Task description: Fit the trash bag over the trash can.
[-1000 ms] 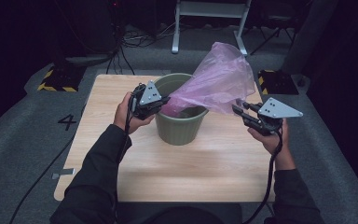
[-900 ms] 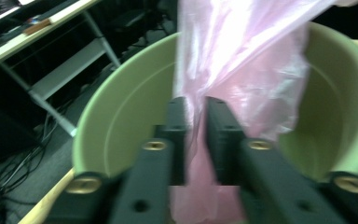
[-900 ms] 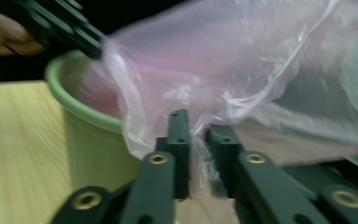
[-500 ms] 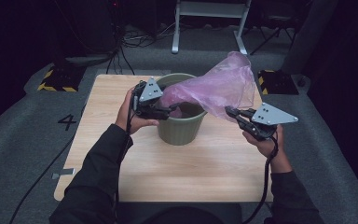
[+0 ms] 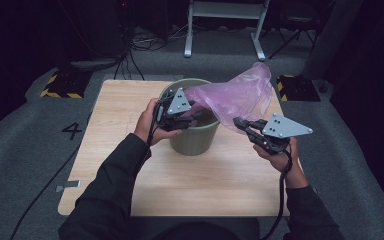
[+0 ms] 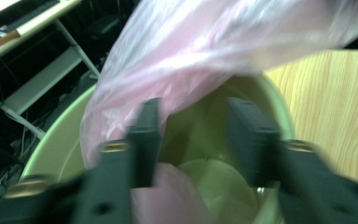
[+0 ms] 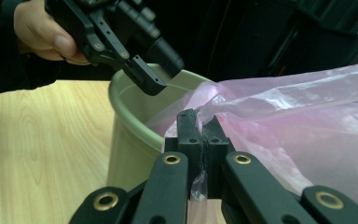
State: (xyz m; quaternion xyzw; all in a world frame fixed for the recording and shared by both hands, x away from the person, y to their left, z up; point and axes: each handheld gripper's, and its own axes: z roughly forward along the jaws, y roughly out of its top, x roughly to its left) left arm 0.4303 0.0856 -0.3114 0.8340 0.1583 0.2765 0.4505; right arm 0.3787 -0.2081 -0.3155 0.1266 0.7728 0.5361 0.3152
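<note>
A green plastic bin (image 5: 192, 140) stands upright in the middle of the wooden table (image 5: 115, 115). A translucent pink bag (image 5: 237, 95) stretches from the bin's mouth up and to the right. My left gripper (image 5: 192, 117) hovers over the bin's near-left rim. In the left gripper view it (image 6: 196, 112) is open, the bag's (image 6: 205, 46) edge draped over its left jaw and the bin's inside (image 6: 214, 172) below. My right gripper (image 5: 240, 124) is right of the bin. In the right gripper view it (image 7: 198, 119) is shut on a fold of the bag (image 7: 298, 116).
A metal stand (image 5: 225, 30) and cables lie on the floor behind the table. Yellow-and-black striped blocks (image 5: 60, 85) (image 5: 297, 87) sit off both back corners. A "4" (image 5: 72, 131) marks the floor at left. Bare wood (image 5: 205, 185) lies in front of the bin.
The bag has come down and flattened toward the bin's mouth. My right gripper moved down and left with it. My left gripper shifted slightly over the rim.
</note>
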